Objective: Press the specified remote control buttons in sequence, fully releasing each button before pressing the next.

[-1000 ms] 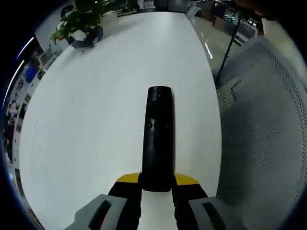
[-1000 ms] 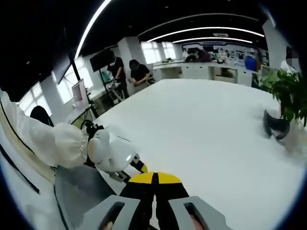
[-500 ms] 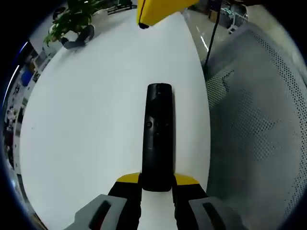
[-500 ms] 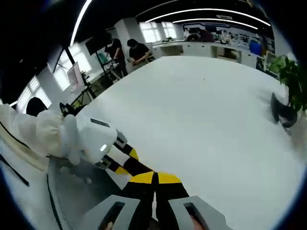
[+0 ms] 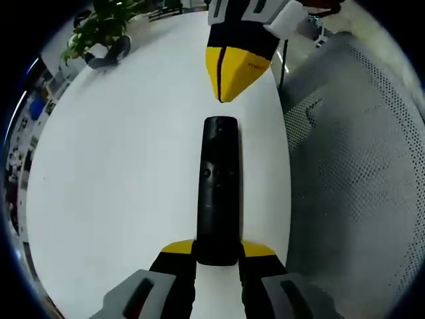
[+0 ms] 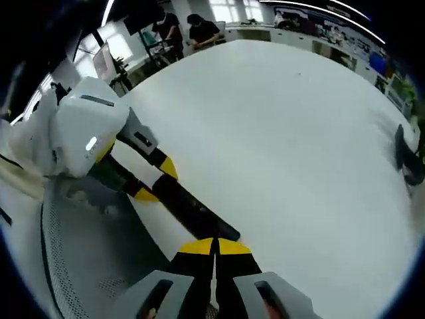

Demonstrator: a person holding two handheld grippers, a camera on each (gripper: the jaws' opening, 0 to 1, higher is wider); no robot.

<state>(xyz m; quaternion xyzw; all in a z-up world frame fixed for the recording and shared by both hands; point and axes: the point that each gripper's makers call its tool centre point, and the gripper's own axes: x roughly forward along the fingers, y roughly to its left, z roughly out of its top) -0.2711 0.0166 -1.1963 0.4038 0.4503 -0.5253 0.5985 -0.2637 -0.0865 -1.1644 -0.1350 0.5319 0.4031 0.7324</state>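
Evidently rigid and light, the remote control (image 5: 220,189) was clamped at its near end by the left gripper (image 5: 218,254), above the white table (image 5: 119,166); the right gripper (image 5: 232,70), jaws closed, hovered just off its far end.

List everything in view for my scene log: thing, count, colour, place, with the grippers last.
Remote control: one, black, held lengthwise over the table's edge.
Table: one, white.
Potted plant: one, green, at the table's far end.
Mesh chair: one, grey, beside the table.
People: two, dark tops, beyond the table.
Left gripper: yellow-and-black tips, shut on the remote's near end.
Right gripper: yellow tips closed together, just beyond the remote's far end.
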